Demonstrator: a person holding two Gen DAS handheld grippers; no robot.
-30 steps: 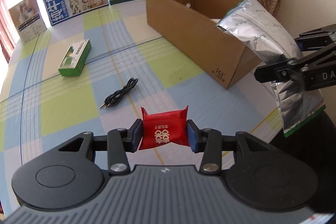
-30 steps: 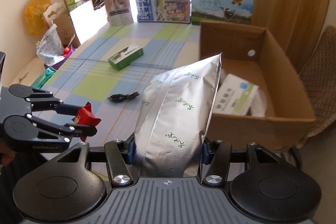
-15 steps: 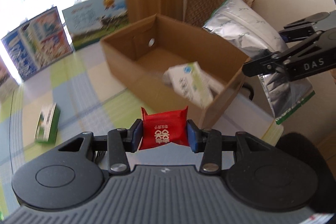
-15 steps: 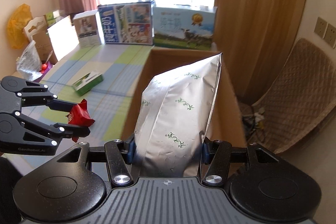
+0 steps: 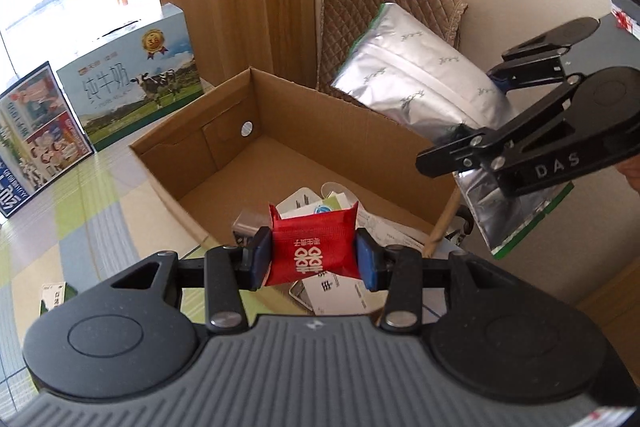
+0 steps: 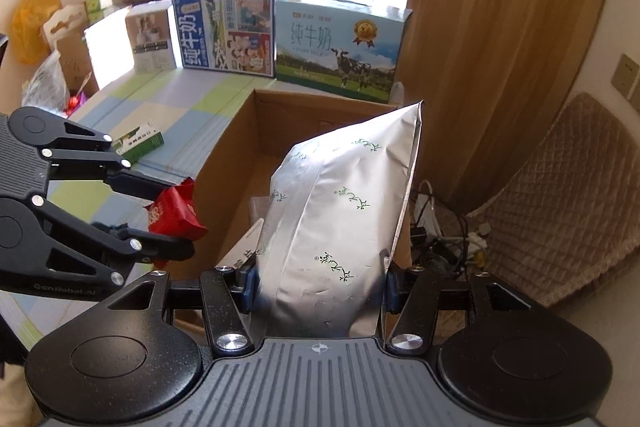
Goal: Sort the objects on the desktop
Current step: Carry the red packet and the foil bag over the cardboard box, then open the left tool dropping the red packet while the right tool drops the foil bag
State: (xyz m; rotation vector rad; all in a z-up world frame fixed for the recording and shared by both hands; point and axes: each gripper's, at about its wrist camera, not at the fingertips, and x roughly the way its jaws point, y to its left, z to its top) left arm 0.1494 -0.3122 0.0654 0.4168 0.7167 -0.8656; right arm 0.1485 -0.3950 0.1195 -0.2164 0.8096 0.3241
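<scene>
My left gripper is shut on a red packet and holds it over the near end of the open cardboard box. The packet also shows in the right wrist view, held in the left gripper. My right gripper is shut on a large silver foil bag held above the box. In the left wrist view the bag hangs over the box's right wall, clamped by the right gripper. White cartons and papers lie in the box.
A small green carton lies on the checked tablecloth. Milk boxes stand along the table's far edge. A quilted chair and floor cables lie right of the box.
Both grippers have moved from over the table to above the cardboard box, each still holding its item. The left gripper now looks down into the box.
</scene>
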